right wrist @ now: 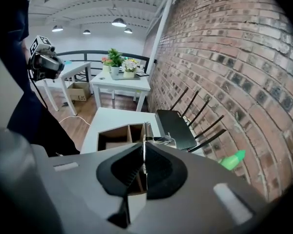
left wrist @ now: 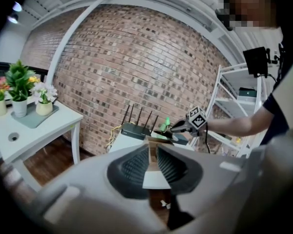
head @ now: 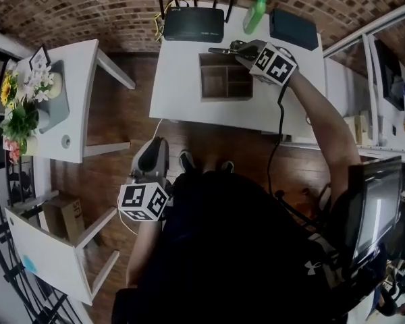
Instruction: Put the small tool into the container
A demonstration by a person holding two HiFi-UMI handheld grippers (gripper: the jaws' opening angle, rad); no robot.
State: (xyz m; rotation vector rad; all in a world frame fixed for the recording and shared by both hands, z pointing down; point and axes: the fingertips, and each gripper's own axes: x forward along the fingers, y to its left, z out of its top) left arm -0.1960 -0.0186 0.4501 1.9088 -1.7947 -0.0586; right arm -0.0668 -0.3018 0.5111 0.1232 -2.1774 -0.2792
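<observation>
A brown wooden container (head: 226, 77) with several compartments stands on the white table (head: 182, 93). My right gripper (head: 241, 48) hovers over the container's far right corner, shut on a small metal tool (head: 222, 50) that sticks out to the left. In the right gripper view the thin tool (right wrist: 145, 133) rises from between the closed jaws (right wrist: 144, 152), above the container (right wrist: 118, 135). My left gripper (head: 153, 159) hangs low by the person's body, short of the table. Its pads (left wrist: 167, 165) stand a little apart with nothing between them.
A black router (head: 194, 24) with antennas, a green bottle (head: 255, 12) and a dark box (head: 293, 29) line the table's far edge by the brick wall. A side table with flower pots (head: 27, 93) stands left. A cardboard box (head: 63, 216) sits on the floor.
</observation>
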